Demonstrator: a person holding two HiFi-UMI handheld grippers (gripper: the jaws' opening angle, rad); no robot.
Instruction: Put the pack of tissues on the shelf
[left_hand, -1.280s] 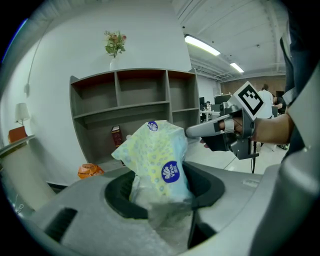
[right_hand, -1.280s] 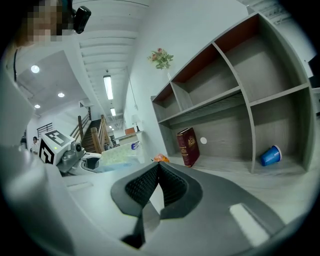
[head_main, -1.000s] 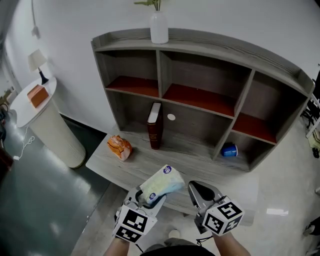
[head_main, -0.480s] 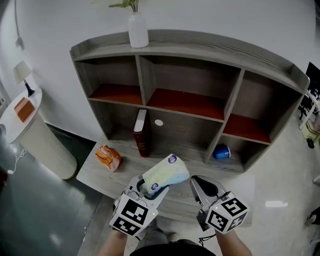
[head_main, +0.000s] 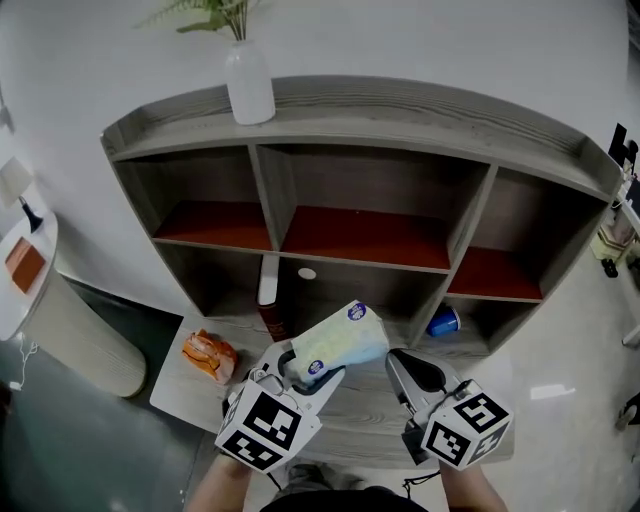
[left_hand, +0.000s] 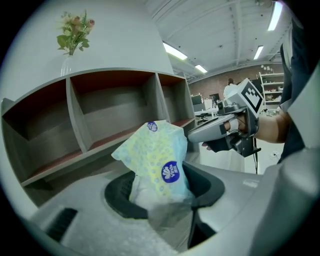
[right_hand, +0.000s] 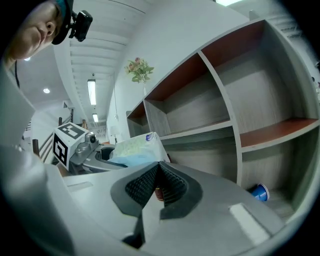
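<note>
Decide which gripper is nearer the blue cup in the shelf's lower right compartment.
Right. The right gripper sits just in front and left of the blue cup; the left gripper, holding the pack of tissues, is farther left.

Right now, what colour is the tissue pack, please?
Tissue pack: pale yellow-green, blue logos; clearest in left gripper view.

Head view looks steeply down; both gripper views share the shelf (head_main: 400, 105).

Left hand-held gripper (head_main: 305, 368) carried tissue pack (head_main: 340, 340) fwd & up, nearer shelf (head_main: 400, 110) (head cam too).
</note>
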